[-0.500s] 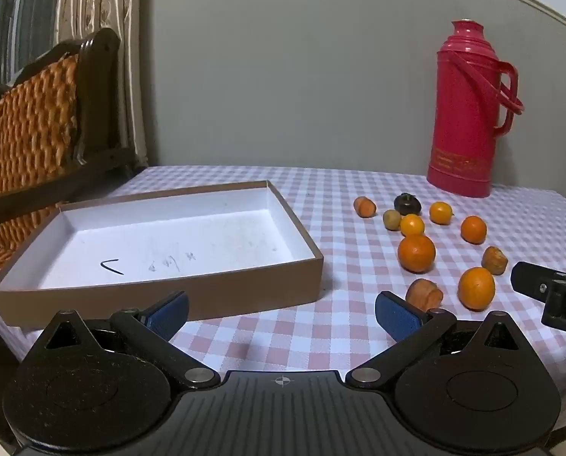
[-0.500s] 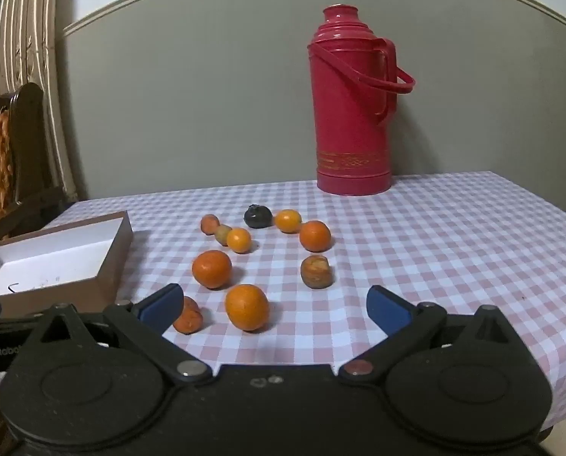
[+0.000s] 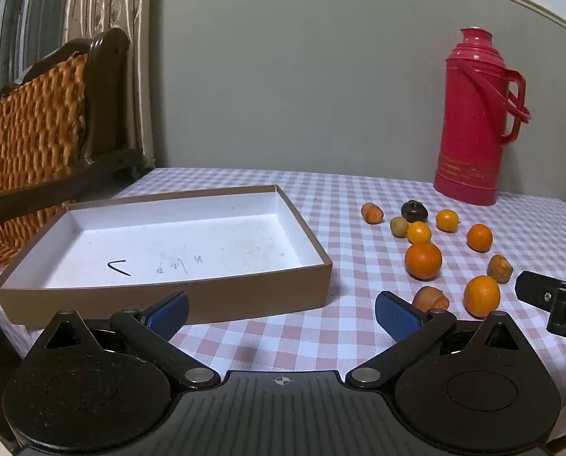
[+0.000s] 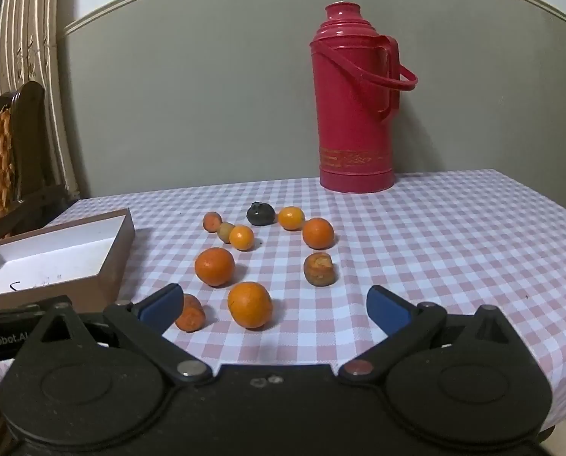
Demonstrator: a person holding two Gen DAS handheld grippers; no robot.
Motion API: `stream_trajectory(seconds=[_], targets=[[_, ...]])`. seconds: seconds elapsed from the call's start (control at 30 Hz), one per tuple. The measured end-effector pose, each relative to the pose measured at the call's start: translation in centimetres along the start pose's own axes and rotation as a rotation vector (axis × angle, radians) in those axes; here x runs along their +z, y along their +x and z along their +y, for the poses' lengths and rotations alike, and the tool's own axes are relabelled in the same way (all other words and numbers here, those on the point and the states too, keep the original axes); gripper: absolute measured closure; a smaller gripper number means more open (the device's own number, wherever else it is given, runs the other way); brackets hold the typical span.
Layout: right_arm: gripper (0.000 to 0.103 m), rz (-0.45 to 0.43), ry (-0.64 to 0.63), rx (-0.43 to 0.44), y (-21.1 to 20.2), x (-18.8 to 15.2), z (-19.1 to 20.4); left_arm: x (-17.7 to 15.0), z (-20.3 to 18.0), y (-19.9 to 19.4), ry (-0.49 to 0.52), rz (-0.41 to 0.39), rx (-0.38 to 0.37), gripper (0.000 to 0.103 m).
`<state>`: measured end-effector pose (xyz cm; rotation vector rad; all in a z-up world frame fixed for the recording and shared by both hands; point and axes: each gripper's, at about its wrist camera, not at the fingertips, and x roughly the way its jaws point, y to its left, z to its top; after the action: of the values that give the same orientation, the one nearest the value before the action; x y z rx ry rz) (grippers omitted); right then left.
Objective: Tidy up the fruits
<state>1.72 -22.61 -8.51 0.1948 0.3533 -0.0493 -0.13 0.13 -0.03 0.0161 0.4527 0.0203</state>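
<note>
While basically nothing has shifted since half a second ago, both grippers are still hanging at the near edge of the pink-checked surface (image 4: 454, 228), so no fruit is sorted yet. Left gripper (image 3: 281, 311) and right gripper (image 4: 273, 304) are both wide open, holding nothing. The small round orange fruits (image 4: 249, 304) sit loose mid-surface; the shallow brown cardboard box (image 3: 161, 296) is empty toward the left edge. Plenty of open room right of the fruits, red thermos flask (image 4: 353, 114) at the back edge.
</note>
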Motion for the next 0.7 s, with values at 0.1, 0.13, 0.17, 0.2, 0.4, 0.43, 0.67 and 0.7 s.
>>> stream_trajectory(seconds=[0.1, 0.13, 0.17, 0.2, 0.4, 0.43, 0.67, 0.7], targets=[[0.006, 0.001, 0.003, 0.000, -0.01, 0.02, -0.01, -0.03, 0.07, -0.06, 0.003, -0.002, 0.001, 0.000], [0.006, 0.003, 0.004, 0.001, 0.04, 0.04, -0.03, -0.04, 0.08, -0.07, 0.004, -0.003, 0.001, 0.000], [0.006, 0.004, 0.005, 0.002, 0.07, 0.02, -0.04, 0.01, 0.05, -0.10, 0.004, -0.003, 0.002, 0.000], [0.006, 0.003, 0.006, 0.001, 0.08, 0.00, -0.03, 0.00, 0.07, -0.12, 0.004, -0.005, 0.003, 0.000], [0.006, 0.000, 0.008, 0.004, 0.10, -0.05, -0.02, 0.10, 0.05, -0.11, 0.006, -0.006, 0.004, 0.000], [0.006, 0.002, 0.008, 0.005, 0.12, -0.02, -0.01, 0.10, 0.04, -0.11, 0.006, -0.008, 0.005, 0.000], [0.006, -0.001, 0.007, 0.005, 0.12, -0.08, 0.04, 0.15, -0.03, -0.17, 0.011, -0.010, 0.008, 0.000], [0.006, 0.000, 0.008, 0.005, 0.13, -0.07, 0.02, 0.14, -0.05, -0.16, 0.011, -0.010, 0.009, 0.000]])
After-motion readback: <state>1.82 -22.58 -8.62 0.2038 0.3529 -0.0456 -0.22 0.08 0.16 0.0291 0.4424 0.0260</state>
